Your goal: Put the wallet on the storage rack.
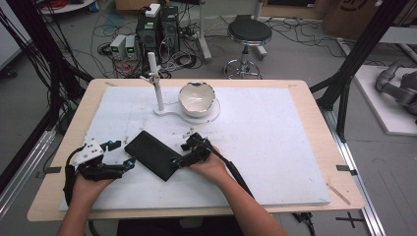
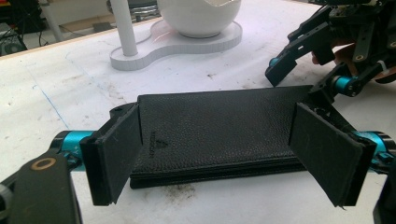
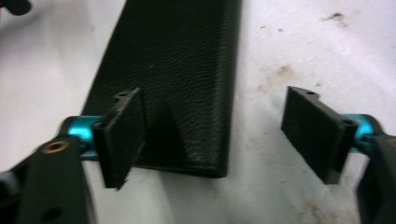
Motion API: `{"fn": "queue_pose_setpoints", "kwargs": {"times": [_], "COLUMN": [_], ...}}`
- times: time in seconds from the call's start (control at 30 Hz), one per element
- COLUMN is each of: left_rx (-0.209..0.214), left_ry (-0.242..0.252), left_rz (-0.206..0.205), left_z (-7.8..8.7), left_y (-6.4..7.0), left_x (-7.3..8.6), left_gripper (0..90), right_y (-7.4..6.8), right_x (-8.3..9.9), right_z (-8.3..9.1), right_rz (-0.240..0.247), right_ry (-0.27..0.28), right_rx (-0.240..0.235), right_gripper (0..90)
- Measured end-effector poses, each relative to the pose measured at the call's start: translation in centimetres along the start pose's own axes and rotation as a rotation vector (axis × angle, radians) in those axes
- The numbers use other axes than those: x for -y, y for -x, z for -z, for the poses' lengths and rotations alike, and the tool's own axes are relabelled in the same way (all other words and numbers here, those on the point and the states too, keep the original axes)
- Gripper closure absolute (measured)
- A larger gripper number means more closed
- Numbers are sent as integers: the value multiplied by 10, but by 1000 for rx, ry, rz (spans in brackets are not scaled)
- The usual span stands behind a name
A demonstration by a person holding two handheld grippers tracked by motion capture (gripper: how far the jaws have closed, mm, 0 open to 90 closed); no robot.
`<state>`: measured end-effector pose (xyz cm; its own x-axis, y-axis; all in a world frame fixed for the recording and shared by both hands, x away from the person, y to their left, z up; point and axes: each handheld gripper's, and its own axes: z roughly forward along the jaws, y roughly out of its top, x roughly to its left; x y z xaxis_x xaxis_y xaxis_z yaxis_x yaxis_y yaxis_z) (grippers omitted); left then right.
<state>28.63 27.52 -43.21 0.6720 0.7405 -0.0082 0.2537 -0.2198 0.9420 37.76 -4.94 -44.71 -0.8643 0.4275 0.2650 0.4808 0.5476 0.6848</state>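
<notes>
Black rectangular leather wallet (image 1: 152,154) lies closed on worktop (image 1: 275,142); left tool (image 1: 121,156) at 9 o'clock, right tool (image 1: 186,151) at 3, both agape, ungrasped.

I see free board (image 1: 275,147) at frame right; the bowl (image 1: 196,98) and white stand (image 1: 156,81) block upper centre.

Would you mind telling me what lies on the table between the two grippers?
A black leather wallet lies flat between the left gripper and the right gripper, as the high view shows. Both grippers are open at its opposite ends.
</notes>
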Motion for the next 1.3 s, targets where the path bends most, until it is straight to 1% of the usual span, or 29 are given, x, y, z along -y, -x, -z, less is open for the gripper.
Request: {"fn": "queue_pose_setpoints", "kwargs": {"times": [0.03,0.07,0.1,0.17,0.27,0.3,0.33,0.37,0.4,0.47,0.53,0.6,0.63,0.67,0.7,0.73,0.77,0.8,0.87,0.9,0.97,1.03,1.1,1.17,1.3], "left_rx": [0,-1,-1,0,-1,-1,-1,-2,-3,-3,-2,-2,-2,-3,-4,-5,-7,-5,-8,-10,-9,-9,-8,-3,16], "left_ry": [3,2,1,2,-1,-1,-1,-1,-1,-1,-2,-2,-4,-3,-4,-3,-1,-2,1,3,6,10,12,14,22], "left_rz": [1,0,-1,-3,-4,-4,-5,-6,-7,-7,-6,-8,-10,-10,-10,-10,-8,-8,-6,-4,-2,2,8,12,12], "left_z": [0,0,0,-1,-1,-1,0,0,0,0,-1,-1,-1,-1,-1,-1,-1,0,0,1,2,3,4,4,3], "left_y": [0,0,1,1,1,1,1,1,1,1,2,2,2,2,2,2,2,2,1,1,0,-1,-1,-1,1], "left_x": [0,0,0,0,-1,-1,-1,-1,-1,-1,-1,-1,-1,-1,-1,-1,-1,-1,-1,-1,-1,-1,0,0,-2], "left_gripper": [177,177,177,177,177,177,177,177,177,177,177,177,177,177,177,177,177,177,177,177,177,177,177,177,177], "right_y": [-1,-3,-3,-5,-4,-5,-3,-2,-3,-3,-1,0,1,-1,-1,-2,-3,-4,-6,-7,-8,-9,-10,-12,-10], "right_x": [0,0,0,0,1,1,2,2,3,3,4,4,4,4,5,5,4,4,4,3,3,2,0,-1,-1], "right_z": [-1,-1,-2,-2,-2,-1,-1,-1,-2,-1,-1,1,2,3,3,4,5,5,6,7,9,14,22,33,55], "right_rz": [7,4,10,10,11,3,4,-10,-12,-10,-33,-43,-39,-35,-18,-13,-3,15,31,29,29,40,66,91,122], "right_ry": [-2,-8,-10,-9,-3,-8,-4,-7,2,3,6,14,21,27,39,47,49,53,51,47,44,55,69,74,80], "right_rx": [-5,-7,-20,-13,-20,-19,-41,-79,-77,-71,-81,-80,-81,-70,-63,-60,-55,-45,-38,-32,-36,-39,-36,-17,13], "right_gripper": [240,249,251,258,288,335,436,444,450,488,545,617,651,688,734,772,788,799,815,820,827,832,835,837,839]}}
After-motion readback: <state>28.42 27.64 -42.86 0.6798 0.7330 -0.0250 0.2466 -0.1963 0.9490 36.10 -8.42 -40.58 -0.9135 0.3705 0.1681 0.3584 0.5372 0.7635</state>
